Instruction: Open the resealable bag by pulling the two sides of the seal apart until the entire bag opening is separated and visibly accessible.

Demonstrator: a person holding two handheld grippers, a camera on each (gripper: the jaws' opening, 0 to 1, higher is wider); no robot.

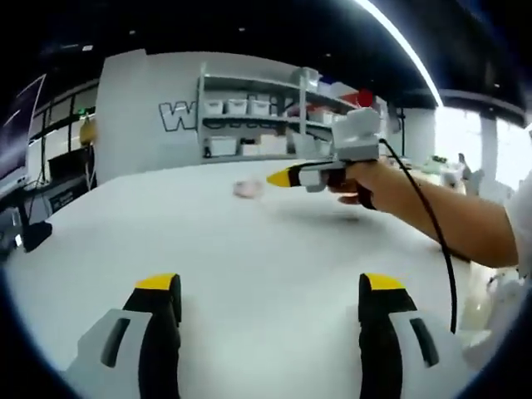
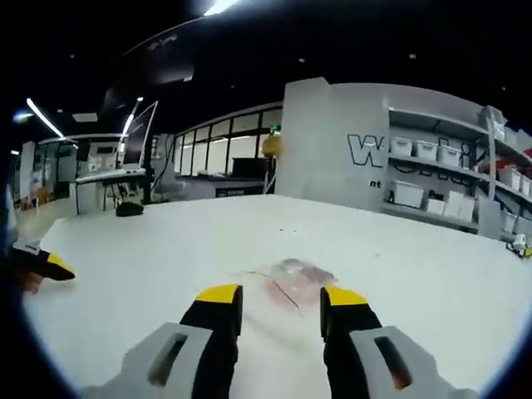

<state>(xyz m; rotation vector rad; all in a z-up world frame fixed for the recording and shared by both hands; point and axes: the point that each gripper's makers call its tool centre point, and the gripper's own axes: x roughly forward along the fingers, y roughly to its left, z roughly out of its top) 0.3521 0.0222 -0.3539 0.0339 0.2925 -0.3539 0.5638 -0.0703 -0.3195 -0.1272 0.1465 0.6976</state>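
A small clear resealable bag (image 2: 288, 277) with pinkish contents lies flat on the white table (image 2: 166, 249). It sits just beyond my right gripper (image 2: 281, 296), whose yellow-tipped jaws stand open on either side of its near edge. In the left gripper view the bag (image 1: 248, 189) is a small blurred patch far across the table. There the right gripper (image 1: 280, 177), held by a person's hand (image 1: 366, 179), points at it from the right. My left gripper (image 1: 270, 287) is wide open over bare table, nothing between its jaws. Its yellow tip (image 2: 46, 264) also pokes in at the left edge.
A black cable (image 1: 432, 224) hangs from the right gripper along the person's forearm. Behind the table stand a white wall with large letters (image 2: 366, 150) and shelves with white bins (image 1: 249, 108). Desks and a monitor (image 2: 137, 137) are far off.
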